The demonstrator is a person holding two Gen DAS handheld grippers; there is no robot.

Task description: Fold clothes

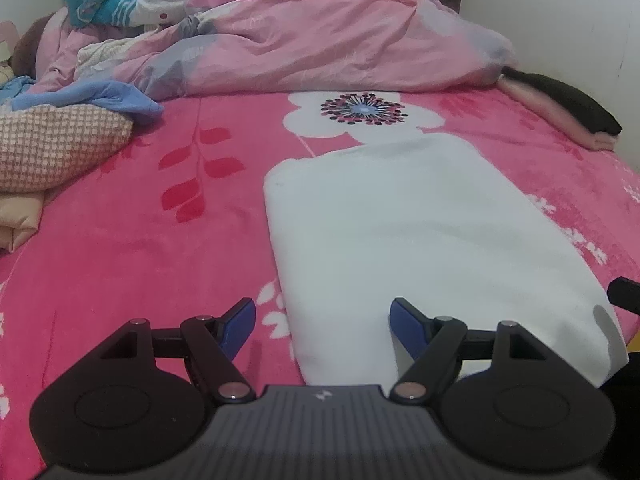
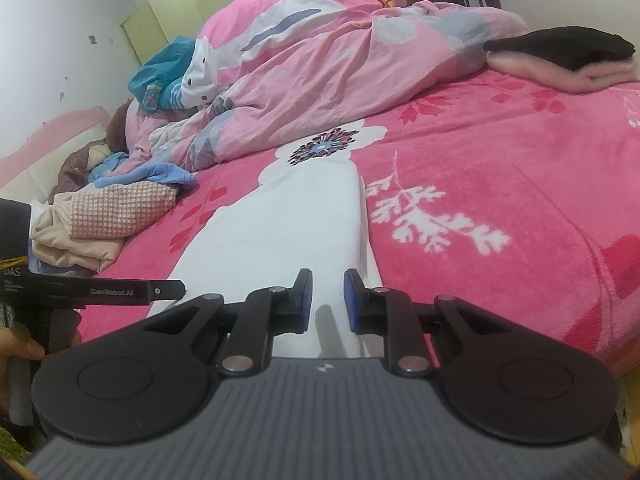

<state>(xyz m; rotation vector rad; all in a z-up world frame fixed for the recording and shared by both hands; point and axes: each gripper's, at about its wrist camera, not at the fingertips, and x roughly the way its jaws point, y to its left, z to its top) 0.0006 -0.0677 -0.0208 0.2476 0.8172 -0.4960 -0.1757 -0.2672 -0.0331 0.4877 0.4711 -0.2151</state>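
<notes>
The white garment (image 1: 420,240) lies flat on the bed (image 1: 140,240), folded into a long strip on the pink floral blanket; its near end sits just below both tongs. The left tongs (image 1: 322,322) are spread wide above the strip's near left edge, gripping nothing. The right tongs (image 2: 328,300) stand narrowly apart over the near end; nothing sits between the pads. A folded black and pink stack (image 2: 568,60) rests at the far right; a pink duvet (image 2: 340,64) is heaped behind.

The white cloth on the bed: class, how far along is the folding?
Done: the white cloth lies folded into a long strip; a folded stack sits behind. In hand: nothing; left gripper and right gripper grip nothing. Left: folding it shorter, then the heap.
</notes>
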